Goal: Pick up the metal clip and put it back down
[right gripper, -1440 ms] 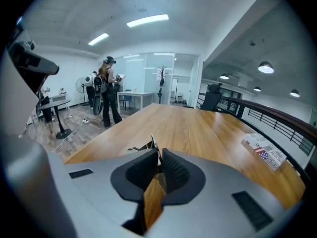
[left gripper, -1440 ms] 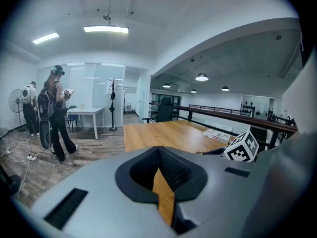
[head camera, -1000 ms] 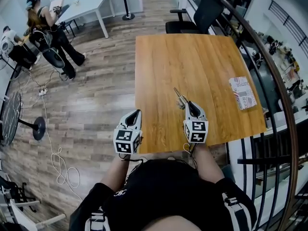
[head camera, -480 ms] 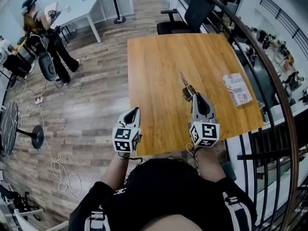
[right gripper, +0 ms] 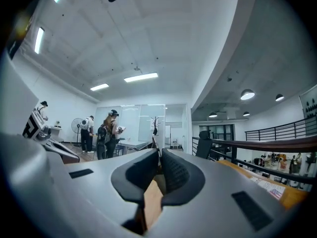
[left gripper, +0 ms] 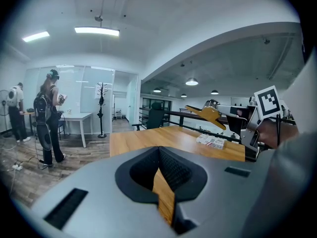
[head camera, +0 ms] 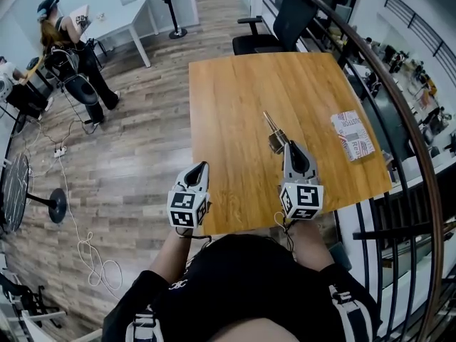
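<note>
The metal clip (head camera: 273,128), a brass-coloured spring clip with a long thin handle, hangs in the air over the near middle of the wooden table (head camera: 242,84). My right gripper (head camera: 287,146) is shut on its near end and points about level. In the left gripper view the clip (left gripper: 210,114) sticks out ahead of the right gripper (left gripper: 237,114). In the right gripper view only a thin strip of the clip (right gripper: 154,144) shows between the shut jaws. My left gripper (head camera: 202,167) hovers at the table's near left corner, shut with nothing in it (left gripper: 159,150).
A printed packet (head camera: 351,135) lies near the table's right edge. A black office chair (head camera: 285,20) stands at the far side. A curved dark railing (head camera: 402,112) runs along the right. People stand by a white table (head camera: 125,16) at the far left, with cables (head camera: 92,251) on the floor.
My right gripper has risen off the table with the clip in its jaws, mostly within the first half second. The left gripper has stayed about where it was.
</note>
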The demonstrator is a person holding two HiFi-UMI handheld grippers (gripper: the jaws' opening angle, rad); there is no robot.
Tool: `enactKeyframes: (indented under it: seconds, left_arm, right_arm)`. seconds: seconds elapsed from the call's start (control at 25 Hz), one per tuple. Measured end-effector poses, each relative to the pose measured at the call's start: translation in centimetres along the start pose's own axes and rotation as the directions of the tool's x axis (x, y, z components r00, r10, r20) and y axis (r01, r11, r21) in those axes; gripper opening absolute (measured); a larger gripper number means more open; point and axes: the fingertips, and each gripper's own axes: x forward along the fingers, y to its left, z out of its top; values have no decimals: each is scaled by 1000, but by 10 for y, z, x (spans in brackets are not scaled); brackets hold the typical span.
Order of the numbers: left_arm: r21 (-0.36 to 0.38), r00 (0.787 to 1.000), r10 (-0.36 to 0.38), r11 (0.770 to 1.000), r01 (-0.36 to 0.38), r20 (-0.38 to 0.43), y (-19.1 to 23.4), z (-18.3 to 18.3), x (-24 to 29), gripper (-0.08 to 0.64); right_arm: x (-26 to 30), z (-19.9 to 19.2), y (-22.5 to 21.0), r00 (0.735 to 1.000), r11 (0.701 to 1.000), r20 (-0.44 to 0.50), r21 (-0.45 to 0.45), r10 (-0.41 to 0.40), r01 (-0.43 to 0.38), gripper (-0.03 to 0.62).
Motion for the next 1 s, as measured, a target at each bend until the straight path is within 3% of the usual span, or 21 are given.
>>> enactKeyframes:
  seconds: [0.28,0.56,1.0]
  left_arm:
    - [-6,999,48,999,-48,-14,17,-3,-16,18]
    - [-34,992,121,992,-122,-23,40,-19,-41,18]
    - [-69,971,233,969,-236,-47,76,-53,-85,18]
  right_arm:
    - [24,-22,23,997,987,-81,-158,19,-32,40]
    - [47,-86,55,978,948,-210,-311,-1,-66,37]
    - [67,-186,104,936,891,-350,-416,28,-182,35]
